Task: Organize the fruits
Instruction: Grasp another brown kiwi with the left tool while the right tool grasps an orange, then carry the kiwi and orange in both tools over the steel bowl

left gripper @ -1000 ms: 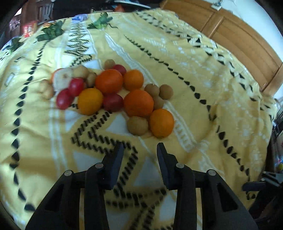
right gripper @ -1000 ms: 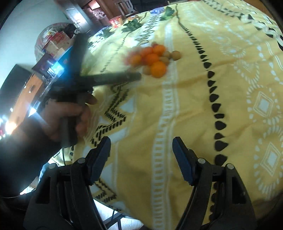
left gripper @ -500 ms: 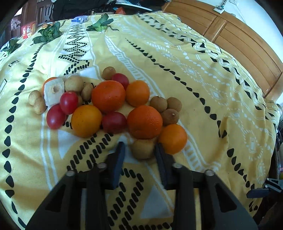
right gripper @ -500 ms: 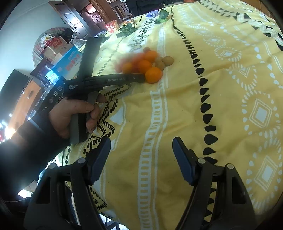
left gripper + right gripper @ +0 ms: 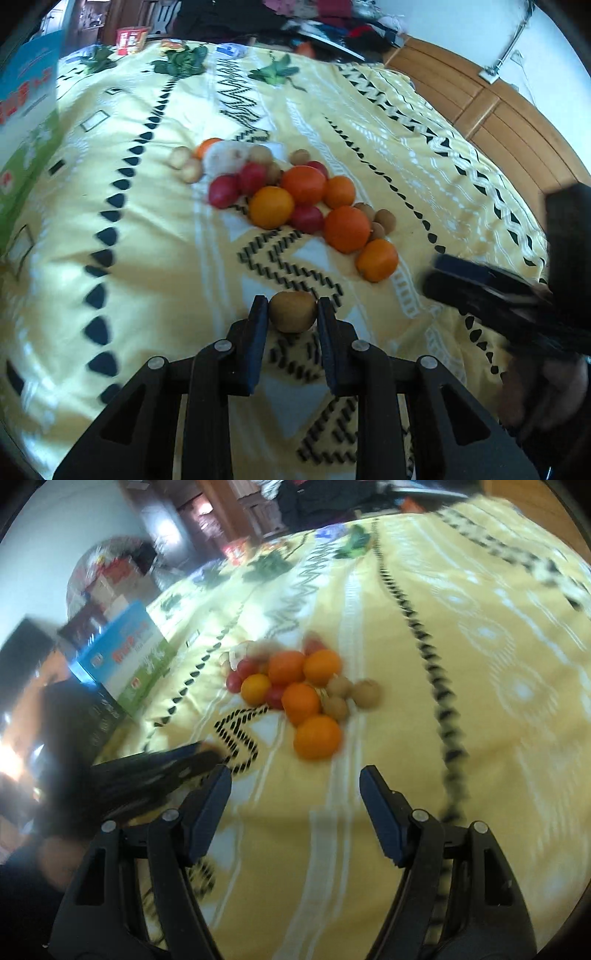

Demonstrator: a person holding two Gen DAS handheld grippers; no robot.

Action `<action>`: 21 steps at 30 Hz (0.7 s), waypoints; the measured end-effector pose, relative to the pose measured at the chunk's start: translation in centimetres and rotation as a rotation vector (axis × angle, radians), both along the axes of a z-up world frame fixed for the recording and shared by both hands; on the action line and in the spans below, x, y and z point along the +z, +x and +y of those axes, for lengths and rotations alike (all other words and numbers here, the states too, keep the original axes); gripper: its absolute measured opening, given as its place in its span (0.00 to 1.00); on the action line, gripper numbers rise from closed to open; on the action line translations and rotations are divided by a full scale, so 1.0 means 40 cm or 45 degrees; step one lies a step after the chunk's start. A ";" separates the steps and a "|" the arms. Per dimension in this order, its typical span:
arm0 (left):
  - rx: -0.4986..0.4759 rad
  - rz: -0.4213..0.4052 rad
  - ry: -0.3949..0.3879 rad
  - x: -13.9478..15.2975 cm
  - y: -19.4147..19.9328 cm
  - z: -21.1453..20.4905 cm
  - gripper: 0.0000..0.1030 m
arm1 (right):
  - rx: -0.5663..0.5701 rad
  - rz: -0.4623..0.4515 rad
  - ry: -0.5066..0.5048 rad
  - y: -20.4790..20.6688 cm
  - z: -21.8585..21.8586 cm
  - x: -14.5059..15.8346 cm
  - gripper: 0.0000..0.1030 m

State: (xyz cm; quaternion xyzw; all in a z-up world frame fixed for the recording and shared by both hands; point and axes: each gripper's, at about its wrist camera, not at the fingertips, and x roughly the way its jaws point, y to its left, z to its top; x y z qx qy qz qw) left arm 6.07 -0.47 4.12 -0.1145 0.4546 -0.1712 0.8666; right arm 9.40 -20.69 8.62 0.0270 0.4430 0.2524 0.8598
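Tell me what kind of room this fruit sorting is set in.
Most likely a bedroom in a home. The fruit pile lies on a yellow patterned bedspread, a wooden headboard runs along its far edge, and clothes and boxes are heaped beside it.

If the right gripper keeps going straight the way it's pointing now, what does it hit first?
Most likely the nearest orange: it lies straight ahead of the open right gripper, at the front of the fruit pile, with only bare yellow bedspread before it. Depth is unclear.
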 end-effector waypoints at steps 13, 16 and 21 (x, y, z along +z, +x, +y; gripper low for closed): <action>0.037 0.012 -0.070 0.017 -0.002 0.035 0.26 | 0.111 0.024 -0.243 0.084 0.062 -0.084 0.43; 0.046 -0.015 -0.069 0.046 -0.014 0.043 0.26 | 0.100 0.002 -0.212 0.066 0.052 -0.055 0.42; 0.101 -0.138 -0.047 0.152 -0.057 0.087 0.26 | 0.072 -0.113 -0.121 0.010 0.059 0.072 0.42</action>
